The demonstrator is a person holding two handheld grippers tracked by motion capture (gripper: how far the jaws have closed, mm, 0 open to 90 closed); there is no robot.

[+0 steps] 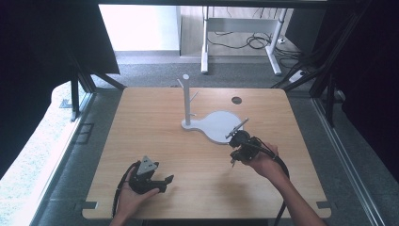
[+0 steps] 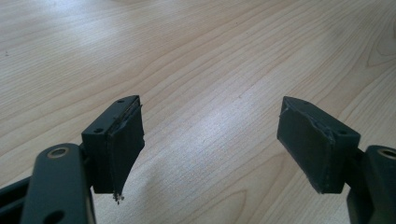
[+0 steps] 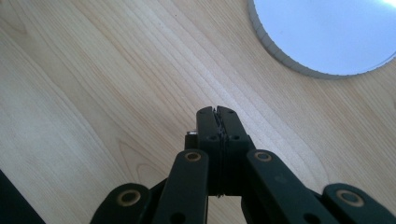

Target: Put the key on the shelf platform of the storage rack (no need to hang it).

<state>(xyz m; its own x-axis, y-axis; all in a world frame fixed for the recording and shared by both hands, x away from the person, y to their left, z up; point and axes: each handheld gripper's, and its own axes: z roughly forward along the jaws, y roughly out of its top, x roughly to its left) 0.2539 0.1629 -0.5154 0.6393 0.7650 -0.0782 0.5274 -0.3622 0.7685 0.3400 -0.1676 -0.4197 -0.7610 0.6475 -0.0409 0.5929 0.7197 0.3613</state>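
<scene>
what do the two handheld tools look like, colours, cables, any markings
Both are black linkage tools with brass-coloured pivot rivets. The left tool carries a grey three-cornered plate on top, and its pads have frayed black covering. The right tool has flat black pads. A black cable trails from it. No sleeves show.

White stand (image 1: 187, 101): an upright round post with short pegs angled upward from it, set at the narrow end of a flat paddle-shaped base (image 1: 216, 123). It stands at the middle of the desk (image 1: 155, 117), slightly toward the far edge.

Thin grey rod (image 1: 238, 127): slanted over the base's near-right rim, with its lower end hidden.
</scene>
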